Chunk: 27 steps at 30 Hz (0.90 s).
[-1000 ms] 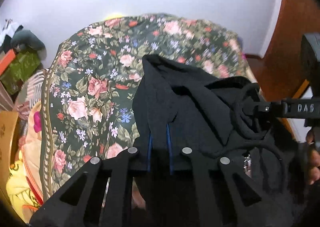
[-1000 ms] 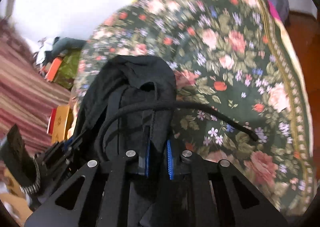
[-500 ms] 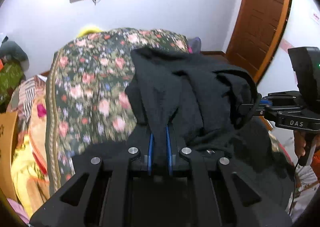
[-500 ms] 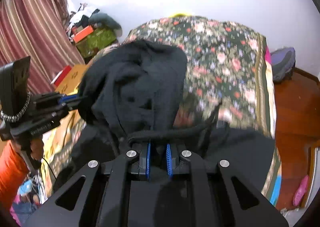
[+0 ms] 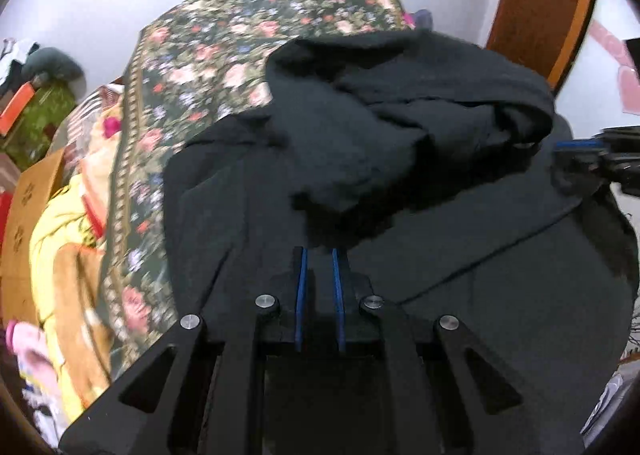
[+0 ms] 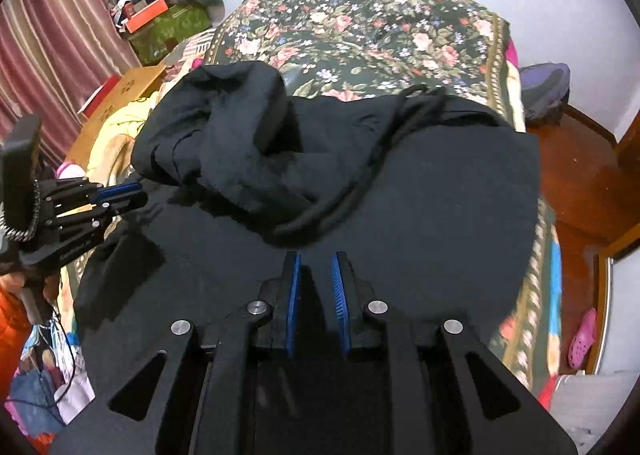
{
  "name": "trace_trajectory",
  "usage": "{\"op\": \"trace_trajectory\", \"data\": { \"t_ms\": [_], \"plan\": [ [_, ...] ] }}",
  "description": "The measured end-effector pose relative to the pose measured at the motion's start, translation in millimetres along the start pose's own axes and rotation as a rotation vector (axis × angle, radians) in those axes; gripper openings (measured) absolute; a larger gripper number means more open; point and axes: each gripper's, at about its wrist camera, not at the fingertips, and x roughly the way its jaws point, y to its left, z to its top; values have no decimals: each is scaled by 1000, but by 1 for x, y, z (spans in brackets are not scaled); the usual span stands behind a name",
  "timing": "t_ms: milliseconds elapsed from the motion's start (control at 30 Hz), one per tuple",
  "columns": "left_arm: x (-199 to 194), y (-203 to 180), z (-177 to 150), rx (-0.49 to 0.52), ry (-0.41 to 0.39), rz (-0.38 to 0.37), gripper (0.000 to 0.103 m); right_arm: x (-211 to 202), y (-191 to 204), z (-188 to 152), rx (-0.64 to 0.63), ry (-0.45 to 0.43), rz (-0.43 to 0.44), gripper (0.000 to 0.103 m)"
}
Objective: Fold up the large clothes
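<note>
A black hoodie lies spread over the near end of the floral bedspread, its hood bunched on top and its drawstring trailing across the body. My left gripper is shut on the hoodie's near edge, black cloth between the blue pads. It also shows at the left of the right wrist view. My right gripper grips the hoodie's near edge the same way, pads slightly apart around the cloth. Its blue tip shows at the right of the left wrist view.
The floral bedspread runs back to a white wall. Boxes and clutter and a striped curtain stand left of the bed. A wooden door and wood floor lie to the right. Yellow bedding hangs at the bed's left side.
Both grippers have pulled back and down with the hoodie. It was lifted and bunched between them; now its body lies spread flat on the bed's near end, hood on top.
</note>
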Motion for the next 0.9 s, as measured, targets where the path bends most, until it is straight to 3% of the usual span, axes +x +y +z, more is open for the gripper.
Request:
{"op": "trace_trajectory", "data": {
  "t_ms": [167, 333, 433, 567, 700, 900],
  "plan": [
    [-25, 19, 4, -43, -68, 57, 15, -31, -4, -2, -3, -75, -23, 16],
    [-41, 29, 25, -87, -139, 52, 39, -47, 7, 21, -19, -183, -11, 50],
    [-40, 29, 41, -103, -171, 34, 48, -41, 17, 37, -37, -216, 20, 52],
    [-21, 32, 62, -117, -157, -29, 48, -17, 25, 60, -43, -198, 53, 52],
    [10, 37, 76, -136, -123, -42, 49, 18, 22, 80, -26, -145, 85, 52],
    [42, 48, 88, -212, -94, -188, 48, 55, 16, 92, -2, -82, 145, 52]
  ]
}}
